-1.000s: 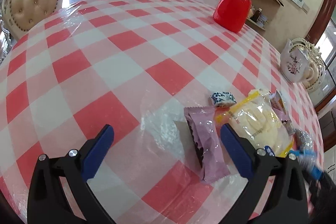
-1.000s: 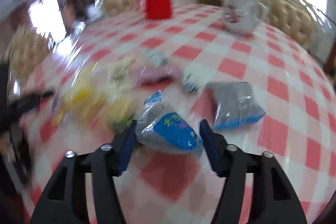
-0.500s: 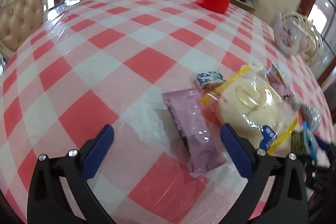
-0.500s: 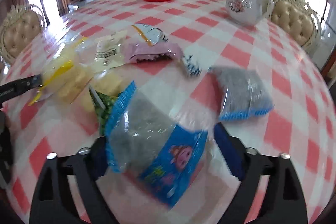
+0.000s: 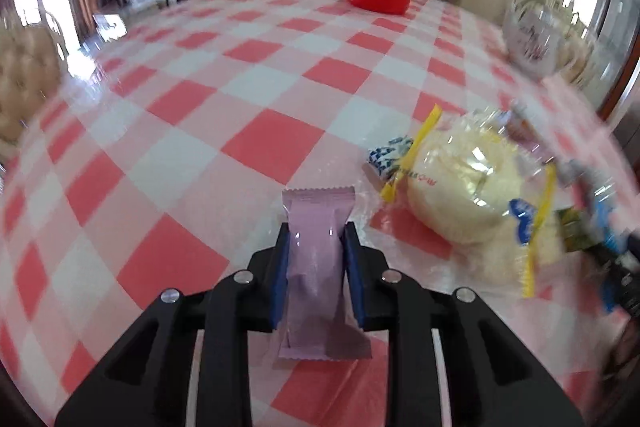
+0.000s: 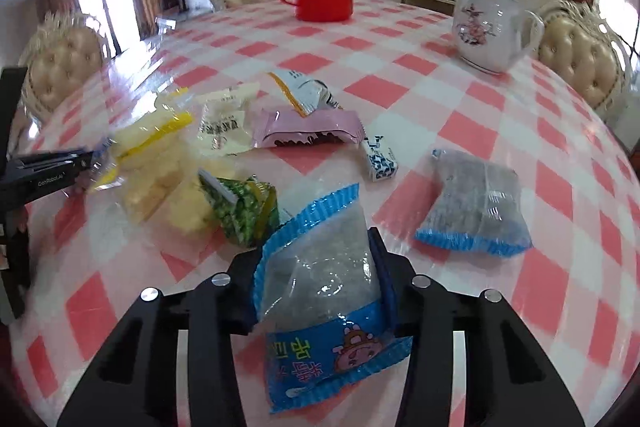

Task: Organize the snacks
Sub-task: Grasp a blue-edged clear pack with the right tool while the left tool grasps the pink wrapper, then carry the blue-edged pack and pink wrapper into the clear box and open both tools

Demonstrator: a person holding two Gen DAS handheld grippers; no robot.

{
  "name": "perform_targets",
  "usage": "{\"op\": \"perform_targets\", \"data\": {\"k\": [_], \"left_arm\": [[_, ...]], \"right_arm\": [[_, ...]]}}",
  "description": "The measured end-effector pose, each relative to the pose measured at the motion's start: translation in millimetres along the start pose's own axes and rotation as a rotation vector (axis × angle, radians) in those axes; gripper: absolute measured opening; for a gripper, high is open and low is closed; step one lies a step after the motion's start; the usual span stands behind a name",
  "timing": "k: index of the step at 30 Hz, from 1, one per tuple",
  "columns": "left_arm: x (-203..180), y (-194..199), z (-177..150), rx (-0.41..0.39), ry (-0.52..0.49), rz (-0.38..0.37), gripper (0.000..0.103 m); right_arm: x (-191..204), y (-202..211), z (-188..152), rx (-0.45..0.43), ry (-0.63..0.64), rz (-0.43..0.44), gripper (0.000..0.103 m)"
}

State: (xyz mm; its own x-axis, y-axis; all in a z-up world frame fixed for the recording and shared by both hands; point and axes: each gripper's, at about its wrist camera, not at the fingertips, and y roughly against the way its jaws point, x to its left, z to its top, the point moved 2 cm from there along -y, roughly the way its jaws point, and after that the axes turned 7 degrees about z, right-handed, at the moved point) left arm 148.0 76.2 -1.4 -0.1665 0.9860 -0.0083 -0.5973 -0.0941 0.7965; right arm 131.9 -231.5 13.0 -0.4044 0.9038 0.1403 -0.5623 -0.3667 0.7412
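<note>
Left wrist view: the left gripper (image 5: 314, 259) has its blue fingers (image 5: 280, 267) pinching the pink wafer packet (image 5: 316, 267), which stands lengthwise between them, its crimped far end past the fingertips. Off to the right of the fingers lies the clear bread bag (image 5: 468, 195) on the checked tabletop (image 5: 240, 87). Right wrist view: the right gripper (image 6: 320, 267) pinches the blue-edged snack pouch (image 6: 324, 291) across its middle; a second blue-edged pouch (image 6: 476, 203) lies right of the fingers and a green packet (image 6: 240, 207) just left of them.

Step in hand, as judged: both pickups are made, so sorting is early. The next move calls for lifting each packet clear of the pile and carrying it to its group without dragging its neighbours.

Compared with a second ago, the left fingers, then spread wide around the wafer, have just closed on it; the right fingers have just been closing on the pouch.
</note>
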Motion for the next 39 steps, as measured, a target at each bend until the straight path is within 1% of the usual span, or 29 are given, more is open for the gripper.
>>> {"op": "perform_targets", "data": {"k": [1, 3, 4, 6, 7, 8, 11, 15, 16, 23, 25, 28, 31, 33, 39], "left_arm": [[5, 5, 2, -0.015, 0.016, -0.008, 0.026], [12, 17, 5, -0.065, 0.031, 0.002, 0.025], [15, 21, 6, -0.077, 0.044, -0.004, 0.025], [21, 30, 8, -0.1, 0.078, -0.042, 0.025], [24, 36, 8, -0.115, 0.098, -0.063, 0.025], [25, 38, 8, -0.123, 0.109, -0.07, 0.025], [23, 43, 2, -0.128, 0.118, -0.082, 0.025], [12, 54, -17, -0.132, 0.092, -0.075, 0.026], [11, 59, -23, -0.138, 0.09, -0.075, 0.026], [11, 98, -65, -0.18, 0.087, -0.064, 0.026], [11, 105, -79, -0.173, 0.079, -0.069, 0.026], [12, 117, -98, -0.167, 0.058, -0.072, 0.026], [15, 132, -110, -0.175, 0.042, -0.069, 0.026], [18, 141, -115, -0.176, 0.039, -0.073, 0.026], [32, 167, -135, -0.189, 0.022, -0.049, 0.026]], "right_arm": [[0, 4, -2, -0.01, -0.011, 0.005, 0.044], [0, 17, -2, -0.058, -0.05, 0.024, 0.044], [0, 23, -2, -0.083, -0.076, 0.037, 0.044], [3, 34, -5, -0.122, -0.129, 0.08, 0.044], [5, 37, -7, -0.13, -0.144, 0.094, 0.044], [11, 40, -12, -0.137, -0.168, 0.115, 0.044], [28, 41, -22, -0.131, -0.2, 0.135, 0.044], [52, 47, -34, -0.135, -0.211, 0.152, 0.044], [59, 51, -37, -0.143, -0.216, 0.17, 0.044], [83, 58, -55, -0.135, -0.266, 0.207, 0.044], [91, 63, -61, -0.141, -0.274, 0.228, 0.044], [102, 71, -67, -0.15, -0.272, 0.228, 0.044], [114, 81, -73, -0.171, -0.281, 0.253, 0.044], [127, 88, -78, -0.18, -0.266, 0.254, 0.044], [156, 94, -89, -0.166, -0.241, 0.279, 0.044]]}}
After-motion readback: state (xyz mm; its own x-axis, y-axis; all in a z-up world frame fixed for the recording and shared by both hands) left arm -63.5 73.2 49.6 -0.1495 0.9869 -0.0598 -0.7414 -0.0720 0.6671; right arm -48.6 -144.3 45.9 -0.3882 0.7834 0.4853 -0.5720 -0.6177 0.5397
